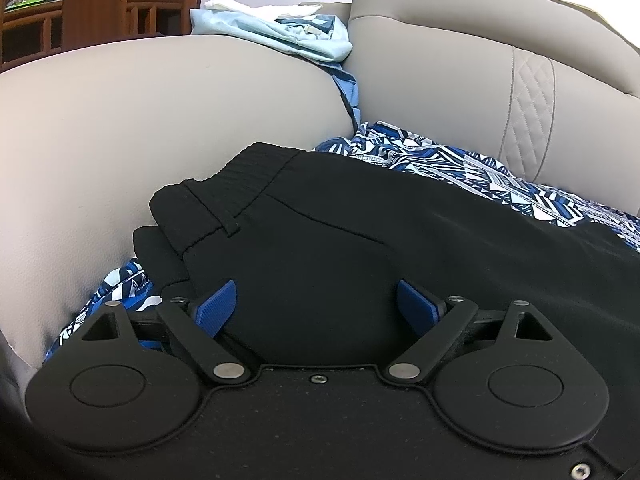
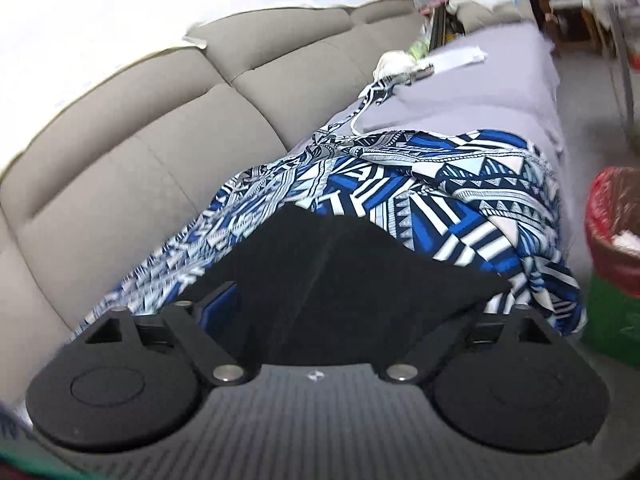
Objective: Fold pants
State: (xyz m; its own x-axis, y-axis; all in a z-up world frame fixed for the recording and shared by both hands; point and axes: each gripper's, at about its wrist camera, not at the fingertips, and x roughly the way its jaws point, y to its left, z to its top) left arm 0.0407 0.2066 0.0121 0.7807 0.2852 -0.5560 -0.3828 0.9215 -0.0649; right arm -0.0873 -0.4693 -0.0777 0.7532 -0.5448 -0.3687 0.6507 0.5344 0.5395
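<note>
Black pants [image 1: 340,232] lie on the beige sofa [image 1: 160,120], atop a blue patterned cloth [image 2: 440,192]. Left gripper [image 1: 316,304] spread wide, fabric bulging between its blue pads; right gripper [image 2: 348,304] likewise agape over the pants. No legible writing anywhere.

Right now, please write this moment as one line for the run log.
step: fold pants | black pants on patterned cloth, sofa | left gripper: open over waistband end | right gripper: open over other end
</note>
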